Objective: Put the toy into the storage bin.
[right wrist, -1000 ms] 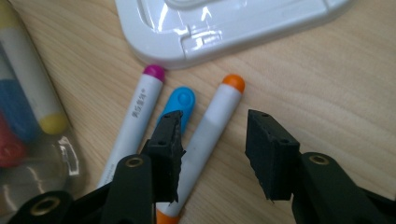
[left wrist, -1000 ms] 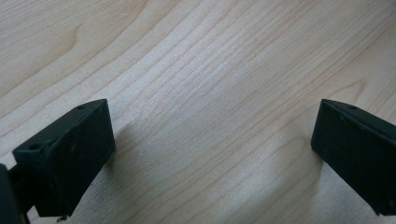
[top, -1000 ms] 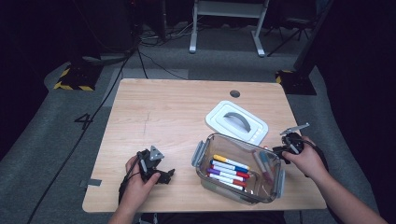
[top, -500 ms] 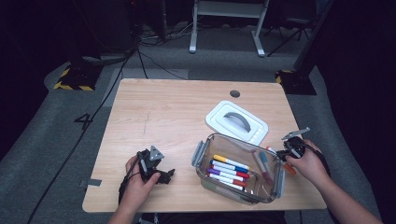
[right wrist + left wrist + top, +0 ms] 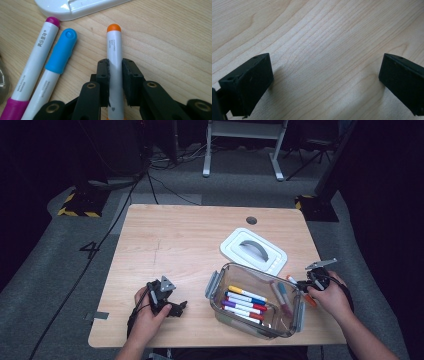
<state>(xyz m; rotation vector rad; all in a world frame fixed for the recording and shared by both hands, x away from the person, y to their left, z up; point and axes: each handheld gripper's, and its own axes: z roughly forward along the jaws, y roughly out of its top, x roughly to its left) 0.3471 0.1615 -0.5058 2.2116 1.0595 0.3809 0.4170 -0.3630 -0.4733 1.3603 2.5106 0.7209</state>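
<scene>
Right gripper view: the black two-jaw right gripper (image 5: 115,75) was seen pinched on a white marker with an orange cap (image 5: 114,53), its jaws having just been closing, and the pads were pressed against both sides of the barrel. The marker was lying flat on the light wooden table (image 5: 175,40), cap pointed away from the camera. Just beside it were laid a white marker with a blue cap (image 5: 60,53) and a white marker with magenta ends (image 5: 37,58), with the white plastic lid (image 5: 82,6) near their tips. From the high view, the right gripper (image 5: 306,287) was placed at the right edge of the clear rectangular container (image 5: 256,301) (several more markers were held inside it), and the lid (image 5: 253,251) was set behind it. The black left gripper (image 5: 176,308) was rested on the table well apart to the left, its jaws spread wide over bare wood.
</scene>
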